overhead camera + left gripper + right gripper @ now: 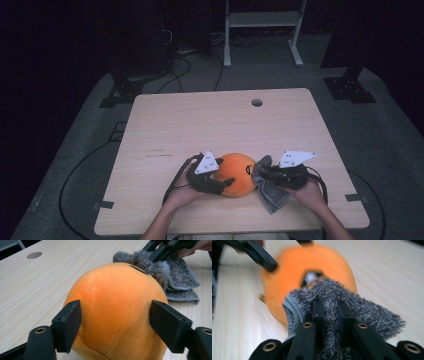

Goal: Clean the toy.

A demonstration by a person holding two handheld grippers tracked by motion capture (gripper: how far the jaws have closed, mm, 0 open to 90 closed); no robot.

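Two things sit between your tools: a round orange plush toy [236, 174] and a grey fluffy microfibre cloth [267, 187], both on the light wooden table [200, 125] near your edge of it.

Your left gripper [116, 322] has its jaws spread to either side of the plush toy. In the left gripper view the toy bulges between the two black pads [68, 322], which lie along its flanks without denting the fabric, so you are bracketing it and not clamping it. From above, your left hand [182, 192] brings that tool in against the toy's left side.

Your right gripper [329, 312] is closed on the grey cloth. In the right gripper view a fold of pile is pinched between the narrow jaws, with the rest bunching out on both sides and a stitched hem showing at the left. Just past those jaws the cloth meets the orange toy at a dark patch on its surface. From above, the cloth hangs down from that tool onto the table beside the toy, and your right hand [310, 192] is behind it.
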